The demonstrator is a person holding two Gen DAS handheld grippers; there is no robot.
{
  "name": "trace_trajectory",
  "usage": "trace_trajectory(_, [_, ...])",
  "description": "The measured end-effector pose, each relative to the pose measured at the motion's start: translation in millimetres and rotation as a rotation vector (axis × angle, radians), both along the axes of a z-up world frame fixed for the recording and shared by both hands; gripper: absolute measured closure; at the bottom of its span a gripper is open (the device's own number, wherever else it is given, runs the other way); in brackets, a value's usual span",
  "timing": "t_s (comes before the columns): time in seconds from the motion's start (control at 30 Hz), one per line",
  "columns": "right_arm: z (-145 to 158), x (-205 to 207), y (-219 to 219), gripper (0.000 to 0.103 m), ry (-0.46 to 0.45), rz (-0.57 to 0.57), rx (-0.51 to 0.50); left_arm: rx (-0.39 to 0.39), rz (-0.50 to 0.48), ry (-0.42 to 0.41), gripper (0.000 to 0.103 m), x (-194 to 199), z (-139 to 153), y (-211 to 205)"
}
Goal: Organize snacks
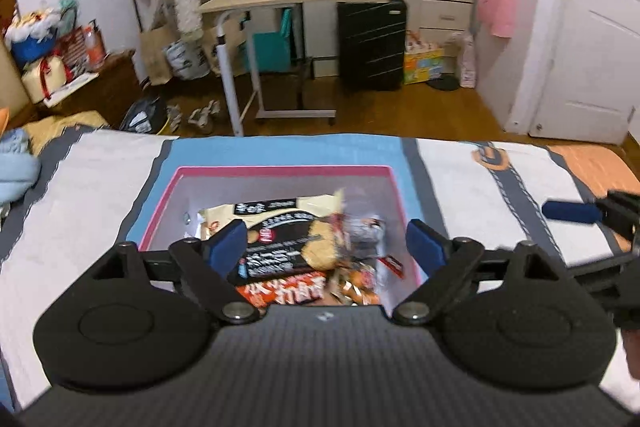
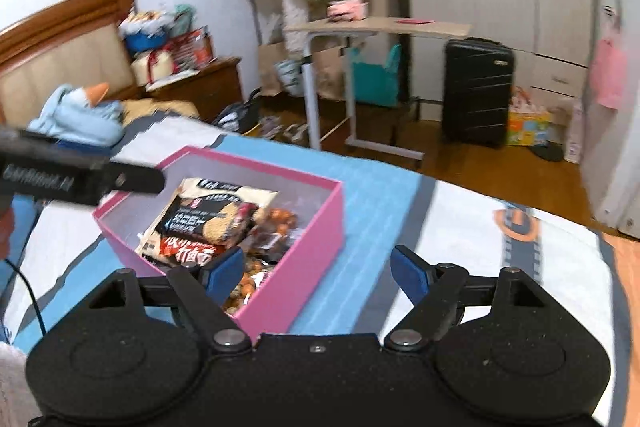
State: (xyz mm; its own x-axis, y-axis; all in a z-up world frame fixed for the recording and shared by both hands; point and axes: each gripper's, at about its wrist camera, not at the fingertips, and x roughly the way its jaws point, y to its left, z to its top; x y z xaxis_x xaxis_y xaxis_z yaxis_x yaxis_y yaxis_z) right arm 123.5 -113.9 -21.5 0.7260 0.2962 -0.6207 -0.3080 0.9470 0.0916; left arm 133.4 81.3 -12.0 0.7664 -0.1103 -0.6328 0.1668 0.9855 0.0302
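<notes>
left tool [image 1: 326, 241] wide open, nothing in it, right above the pink box [image 1: 280, 171] | snacks [image 1: 296, 247] piled inside, so probably sorted | right tool [image 2: 318, 269] also wide, empty, box ahead-left on the bed [image 2: 500, 251]

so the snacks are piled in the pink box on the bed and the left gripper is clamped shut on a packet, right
Not quite. The snacks do lie in the pink box on the bed, but the left gripper is open and holds nothing; its fingers hang apart above the box. The left wrist view shows this.
</notes>
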Motion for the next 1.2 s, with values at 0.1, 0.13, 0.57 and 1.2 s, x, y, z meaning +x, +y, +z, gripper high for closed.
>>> trace_trajectory(0.1, [5.2, -10.3, -11.4, 0.019, -0.007, -0.033, -0.01, 0.005, -0.004, -0.02, 0.013, -16.8, 8.0, -7.4])
trace_trajectory(0.13, [6.5, -13.6, -14.3, 0.019, -0.009, -0.045, -0.013, 0.004, -0.006, -0.028, 0.012, -21.6, 10.7, -9.4])
trace_trajectory(0.57, [7.0, -74.2, -23.2, 0.011, -0.03, -0.167, -0.075, 0.02, -0.016, -0.029, 0.005, -86.3, -0.6, -40.0])
trace_trajectory(1.2, [-6.1, -100.8, -38.0, 0.011, 0.044, -0.378, -0.07, -0.023, 0.029, -0.024, 0.002, -96.7, -35.4, -37.3])
